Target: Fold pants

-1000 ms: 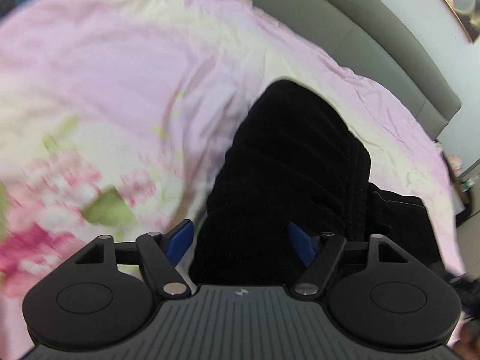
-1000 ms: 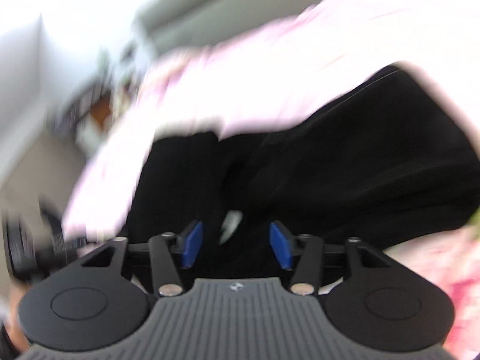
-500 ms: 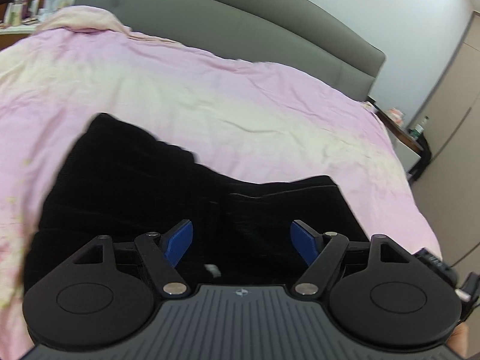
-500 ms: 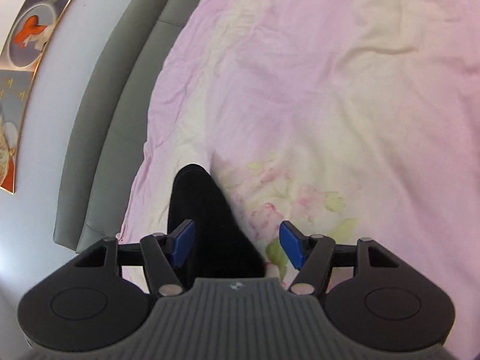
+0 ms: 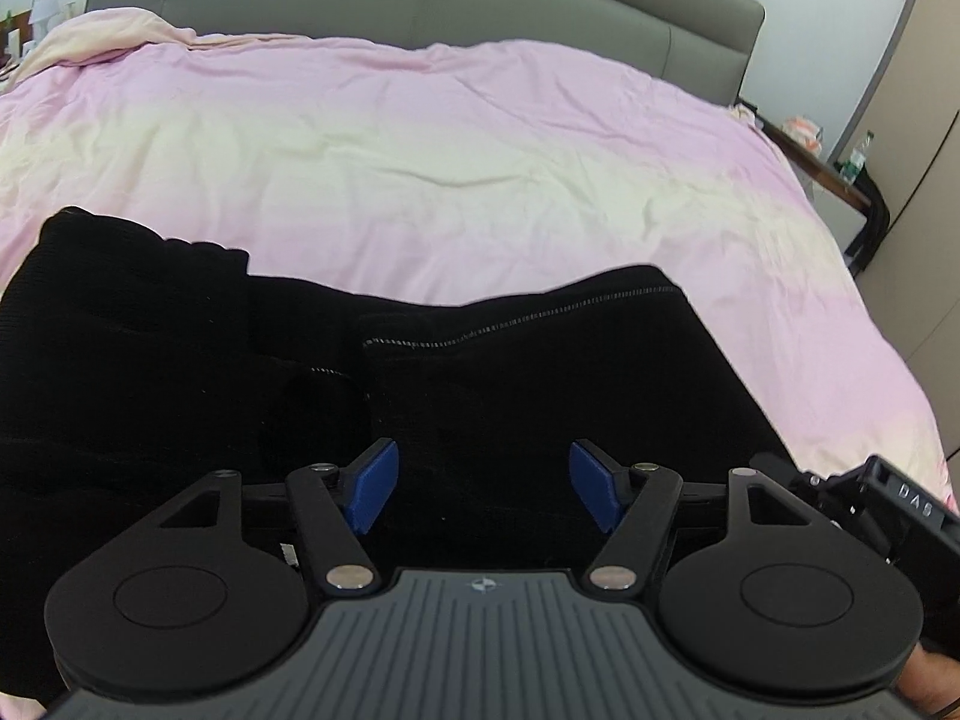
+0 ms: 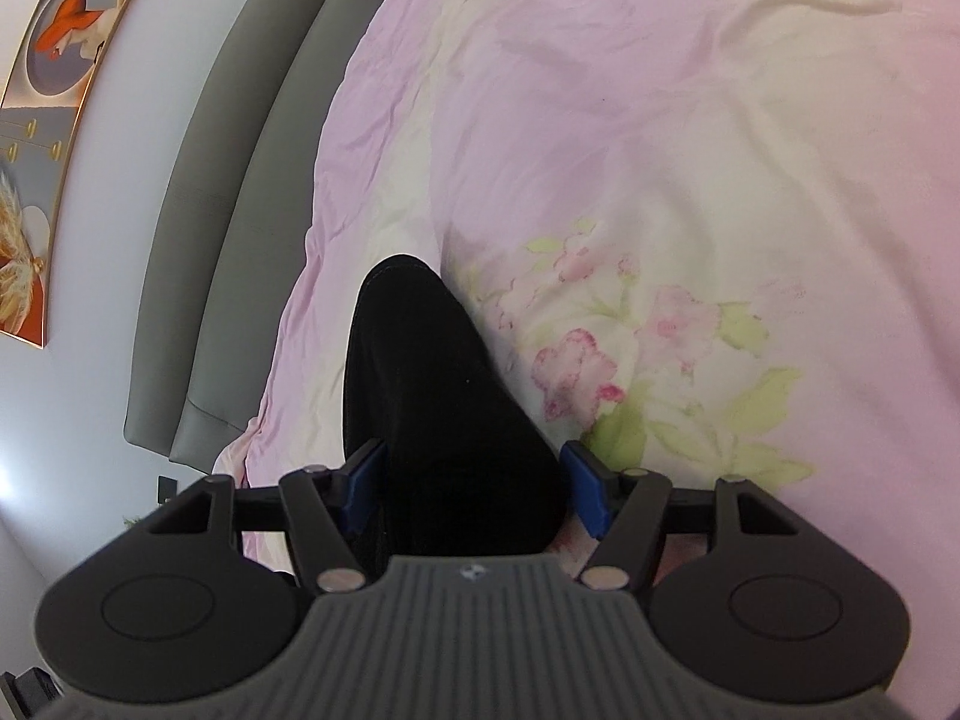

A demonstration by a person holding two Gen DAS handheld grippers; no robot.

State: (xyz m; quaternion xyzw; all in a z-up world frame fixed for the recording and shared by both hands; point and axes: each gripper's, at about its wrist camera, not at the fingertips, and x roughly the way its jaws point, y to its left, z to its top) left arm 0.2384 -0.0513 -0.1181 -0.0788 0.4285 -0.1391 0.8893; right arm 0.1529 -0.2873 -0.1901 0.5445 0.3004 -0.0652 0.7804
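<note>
Black pants [image 5: 510, 372] lie crumpled across the near side of a pink bedspread [image 5: 480, 150], a stitched hem showing near the middle. My left gripper [image 5: 485, 483] hovers over them. Its blue pads [image 5: 375, 483] stand apart and are closing, with black cloth below and between them but not pinched. In the right wrist view one rounded end of the pants [image 6: 432, 396] runs away from me over the flowered part of the bedspread [image 6: 660, 330]. My right gripper [image 6: 474, 486] straddles that end, its pads [image 6: 585, 492] apart on either side of the cloth.
A grey padded headboard [image 5: 420, 0] closes the far side of the bed. A bedside table with bottles [image 5: 840, 174] stands at the right. A framed picture [image 6: 54, 90] hangs on the wall. Part of another black hand-held device [image 5: 888, 510] shows at the right edge.
The left view swung from looking along a pants leg to facing the headboard, and its pads drew slightly closer. The right view rolled out of blur, and the pants end now fills more of the gap.
</note>
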